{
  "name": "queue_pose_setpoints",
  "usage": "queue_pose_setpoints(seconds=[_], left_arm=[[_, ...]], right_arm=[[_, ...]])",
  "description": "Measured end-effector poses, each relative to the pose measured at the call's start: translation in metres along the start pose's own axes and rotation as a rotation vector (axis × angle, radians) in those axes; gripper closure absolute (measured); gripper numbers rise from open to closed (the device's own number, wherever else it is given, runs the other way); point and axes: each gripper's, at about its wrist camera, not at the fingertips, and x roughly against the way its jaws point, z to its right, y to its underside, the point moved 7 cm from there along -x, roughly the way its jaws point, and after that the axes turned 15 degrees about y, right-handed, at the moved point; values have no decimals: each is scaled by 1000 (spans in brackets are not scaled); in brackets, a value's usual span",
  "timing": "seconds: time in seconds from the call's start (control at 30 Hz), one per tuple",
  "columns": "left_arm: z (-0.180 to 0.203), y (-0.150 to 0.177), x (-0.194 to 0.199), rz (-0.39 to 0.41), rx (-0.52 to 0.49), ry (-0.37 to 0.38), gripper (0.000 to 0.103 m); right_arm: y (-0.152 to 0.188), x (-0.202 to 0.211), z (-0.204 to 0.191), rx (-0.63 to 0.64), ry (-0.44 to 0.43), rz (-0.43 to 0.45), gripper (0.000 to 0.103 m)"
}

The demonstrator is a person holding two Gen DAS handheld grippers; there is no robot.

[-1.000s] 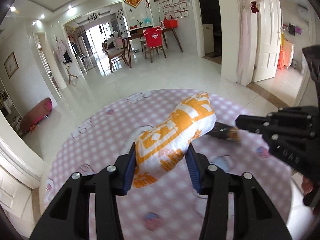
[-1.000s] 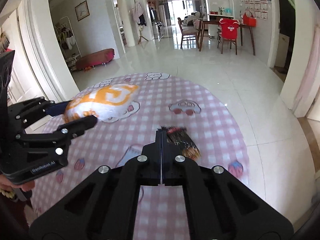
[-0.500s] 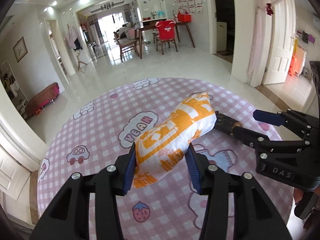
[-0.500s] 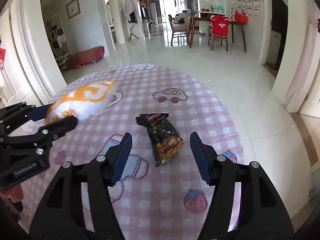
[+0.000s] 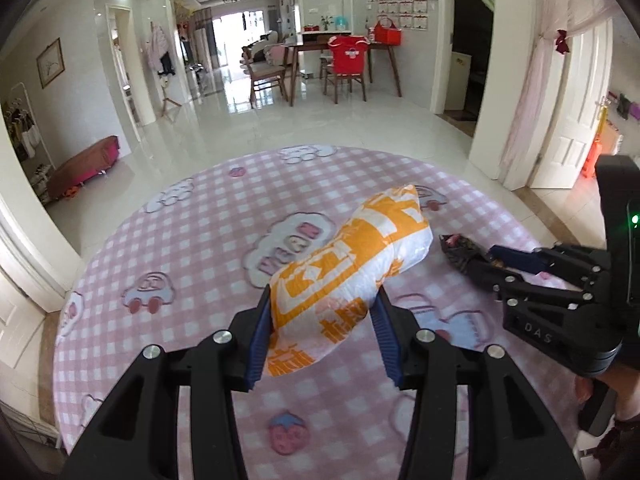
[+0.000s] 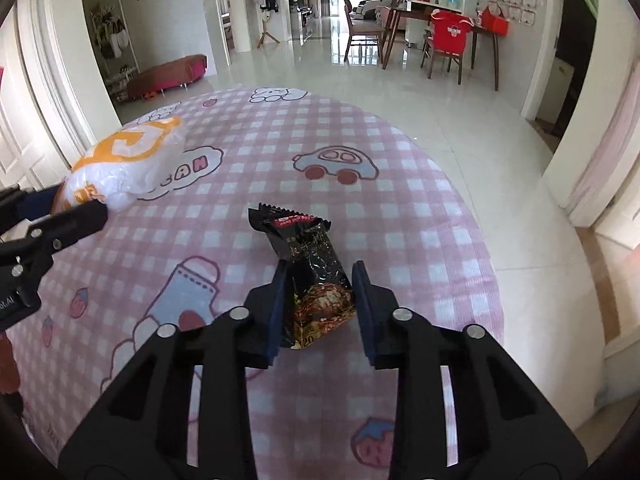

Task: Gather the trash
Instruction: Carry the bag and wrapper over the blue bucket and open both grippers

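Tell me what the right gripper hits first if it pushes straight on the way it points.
The black snack wrapper: it already lies between the jaws of the right gripper, which have just been closing around it. Past it, probably the pink checked tablecloth, since the gripper points downward.

Orange-white bag (image 5: 352,276); black wrapper (image 6: 316,276); pink-checked tablecloth (image 6: 400,220).

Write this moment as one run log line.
left tool: shut on orange-white bag | right tool: closing around black snack wrapper | table

White-and-orange bag (image 5: 352,280) — puffy, clamped; black snack wrapper (image 6: 314,276) lies flat.
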Motion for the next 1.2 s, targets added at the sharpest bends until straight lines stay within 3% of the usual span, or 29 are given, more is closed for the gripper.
queue_pose_setpoints(seconds=[0.13, 0.4, 0.63, 0.87, 0.97, 1.07, 1.2], left_arm=[[29, 0, 2, 6, -23, 40, 57], [120, 8, 2, 1, -103, 190, 57], [204, 22, -9, -30, -190, 306, 57], [285, 51, -39, -94, -282, 388, 57], [308, 60, -55, -126, -301, 409, 57], [327, 69, -72, -161, -327, 415, 57], [347, 84, -89, -208, -345, 430, 57]], right_arm=[[15, 21, 20, -68, -30, 15, 79], [55, 81, 89, -292, -74, 87, 79], [118, 132, 168, -447, 18, 149, 79], [180, 151, 225, -566, 111, 140, 78], [201, 151, 246, -621, 140, 129, 71], [218, 143, 264, -657, 180, 113, 45], [241, 136, 282, -716, 189, 85, 45]])
